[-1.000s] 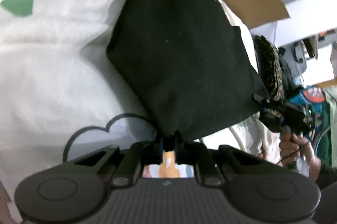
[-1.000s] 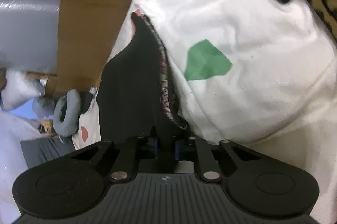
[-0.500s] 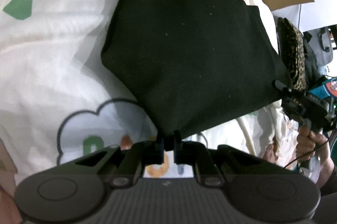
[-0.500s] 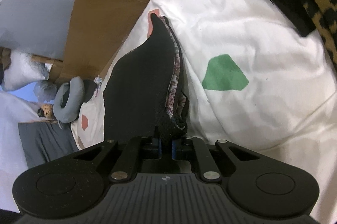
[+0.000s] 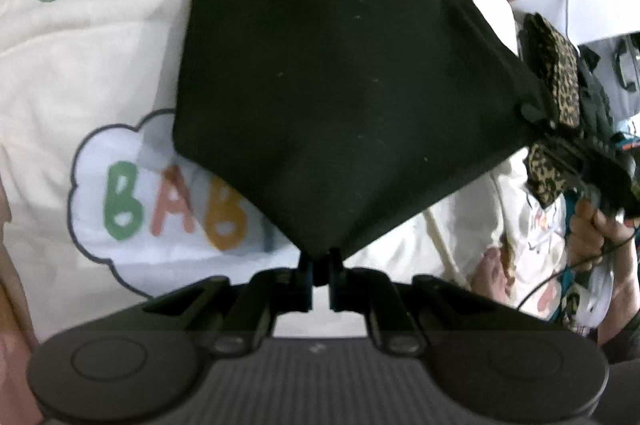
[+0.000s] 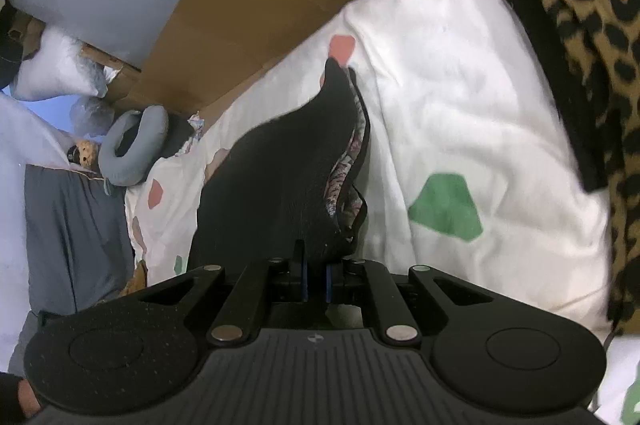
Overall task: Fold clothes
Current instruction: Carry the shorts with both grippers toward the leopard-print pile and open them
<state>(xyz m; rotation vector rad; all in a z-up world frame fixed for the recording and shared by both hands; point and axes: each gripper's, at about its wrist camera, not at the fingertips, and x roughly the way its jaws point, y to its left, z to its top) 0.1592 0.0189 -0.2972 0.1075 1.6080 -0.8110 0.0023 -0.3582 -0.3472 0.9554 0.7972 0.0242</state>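
Mid-fold: black garment [image 5: 332, 73] stretched taut ahead of left gripper [image 5: 319, 265], corner pinched there; opposite corner clamped in right gripper [image 6: 315, 271], both above the white bedding [image 6: 460, 105]. Next, probably: lower the cloth flat onto the bed, corners level, tension kept.
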